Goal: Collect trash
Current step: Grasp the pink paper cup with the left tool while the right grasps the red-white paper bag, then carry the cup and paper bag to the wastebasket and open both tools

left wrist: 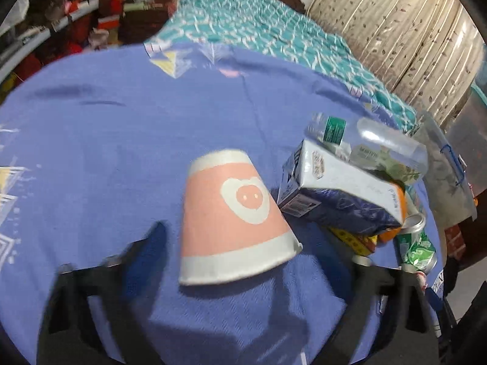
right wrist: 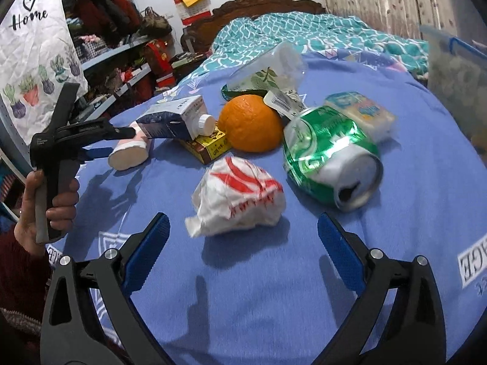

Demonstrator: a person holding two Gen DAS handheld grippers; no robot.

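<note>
Trash lies scattered on the blue bedsheet (right wrist: pixel 274 289), and your left gripper (left wrist: pixel 243 243) is working on the pink paper cup (left wrist: pixel 231 213), which lies on its side just beside the milk carton (left wrist: pixel 334 188). Its jaws stand fairly wide on either side of the cup, and the blur leaves it unclear whether a pad touches it yet; nothing looks gripped. To do this well, centre the cup between the pads, keep them across its middle band rather than the flared rim, and squeeze gently, since thin paper will likely crush or squirt out. Mind the carton on the right side: a jaw that catches it could drag the pile along.

Your right gripper (right wrist: pixel 243 240) hangs with jaws wide and empty, the crumpled white-and-red wrapper (right wrist: pixel 240 200) just ahead of them and the dented green can (right wrist: pixel 328 158) near the right pad.

From the left wrist you see the cup's printed face and the clear plastic bottle (left wrist: pixel 371 143) resting atop the carton, but the left gripper's right finger is mostly cut off. From the right wrist you see what the other misses: the orange (right wrist: pixel 249 124), the yellow box (right wrist: pixel 210 146) under the carton's spout, the wrapper, and your hand (right wrist: pixel 45 210) holding the left tool from the side, its tips reaching the cup's base
</note>
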